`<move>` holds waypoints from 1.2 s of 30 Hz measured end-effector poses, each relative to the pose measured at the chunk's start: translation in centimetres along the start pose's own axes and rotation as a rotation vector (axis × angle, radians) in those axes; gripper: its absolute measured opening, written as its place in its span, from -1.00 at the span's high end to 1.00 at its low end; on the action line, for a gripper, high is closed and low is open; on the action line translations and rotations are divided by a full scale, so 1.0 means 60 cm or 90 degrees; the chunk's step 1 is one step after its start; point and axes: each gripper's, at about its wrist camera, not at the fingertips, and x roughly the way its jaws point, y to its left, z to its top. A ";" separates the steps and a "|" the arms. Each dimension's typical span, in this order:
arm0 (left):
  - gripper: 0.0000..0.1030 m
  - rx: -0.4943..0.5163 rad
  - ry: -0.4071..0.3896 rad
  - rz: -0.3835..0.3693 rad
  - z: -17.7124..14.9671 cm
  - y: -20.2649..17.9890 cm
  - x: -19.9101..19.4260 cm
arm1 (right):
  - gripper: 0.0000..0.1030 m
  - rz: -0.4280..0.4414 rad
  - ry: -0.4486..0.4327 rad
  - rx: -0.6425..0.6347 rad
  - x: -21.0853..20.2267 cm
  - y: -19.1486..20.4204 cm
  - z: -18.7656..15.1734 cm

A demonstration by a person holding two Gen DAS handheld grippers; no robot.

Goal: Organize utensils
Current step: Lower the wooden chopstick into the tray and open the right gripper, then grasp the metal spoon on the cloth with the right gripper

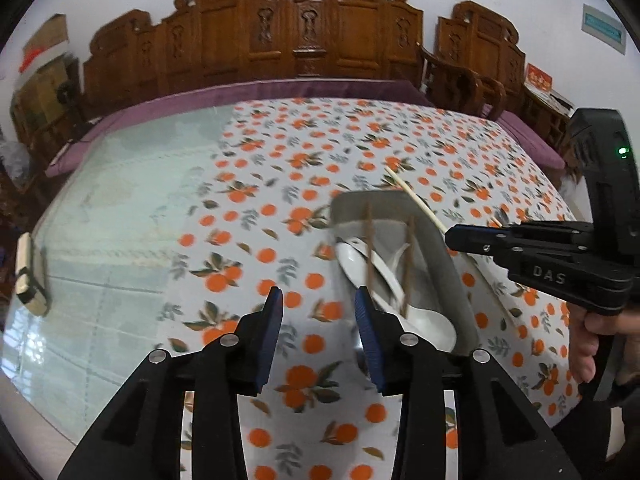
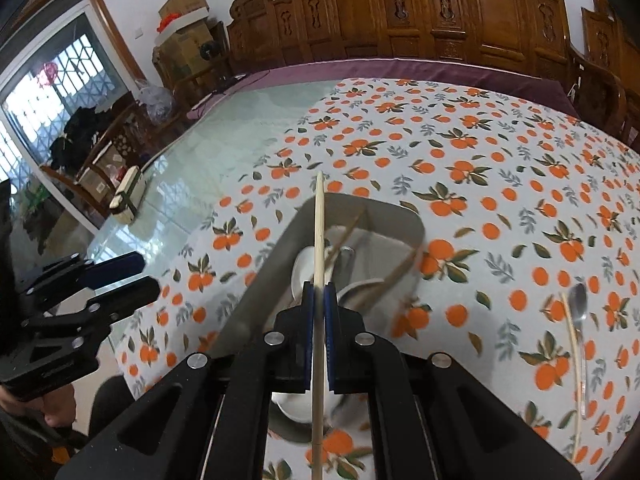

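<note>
Pale wood, thin and straight: a single chopstick (image 2: 319,240) is clamped between the blue pads of the right gripper (image 2: 319,292), held partway along its length so one end pokes forward over a grey rectangular tray (image 2: 260,280). That tray sits on a tablecloth (image 2: 480,160) printed with oranges and already holds white ceramic spoons (image 1: 424,320) and darker chopsticks (image 1: 368,248) leaning inside it. Off to the right on the cloth, well apart from the tray, lie a metal spoon (image 2: 581,312) and another pale chopstick (image 2: 572,344), not yet gathered. The left gripper (image 1: 319,300) hovers just beside the tray with its jaws parted and nothing between them. A chopstick like this is probably light, stiff and smooth, so it may pivot or slide in the pads; a hold near its middle looks steadiest. The ceramic spoons are likely heavier and chip easily, and seem best taken by the handle.
</note>
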 end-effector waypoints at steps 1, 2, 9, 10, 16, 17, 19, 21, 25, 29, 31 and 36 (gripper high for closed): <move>0.27 -0.004 -0.001 0.000 0.001 0.005 -0.001 | 0.88 -0.001 -0.002 0.006 0.009 0.002 0.004; 0.24 -0.009 -0.004 0.002 0.002 0.012 -0.004 | 0.88 -0.001 -0.003 0.009 0.015 0.002 0.006; -0.09 -0.022 -0.017 0.016 -0.002 0.031 -0.016 | 0.88 -0.019 0.010 0.022 0.068 0.003 0.003; -0.09 -0.021 -0.017 0.018 -0.003 0.032 -0.016 | 0.88 -0.020 0.012 0.022 0.072 0.003 0.001; -0.24 -0.020 -0.016 0.023 -0.007 0.031 -0.018 | 0.81 -0.017 0.022 0.029 0.093 -0.003 -0.011; -0.26 -0.019 -0.017 0.024 -0.008 0.030 -0.019 | 0.81 -0.013 0.021 0.027 0.092 -0.003 -0.011; -0.29 -0.017 -0.016 0.026 -0.008 0.027 -0.020 | 0.81 -0.008 0.016 0.022 0.087 -0.004 -0.012; -0.32 -0.015 -0.016 0.028 -0.007 0.022 -0.021 | 0.81 -0.005 0.007 0.014 0.071 -0.007 -0.013; -0.38 -0.015 -0.021 0.024 -0.005 0.007 -0.024 | 0.81 -0.008 -0.018 -0.003 0.022 -0.013 -0.017; -0.45 -0.008 -0.024 0.020 -0.004 -0.018 -0.026 | 0.81 -0.017 -0.043 -0.026 -0.033 -0.022 -0.028; -0.49 -0.004 -0.026 0.015 -0.002 -0.033 -0.027 | 0.81 -0.023 -0.054 -0.036 -0.064 -0.030 -0.041; -0.57 0.005 -0.031 0.000 0.002 -0.067 -0.031 | 0.81 -0.046 -0.068 -0.039 -0.127 -0.063 -0.076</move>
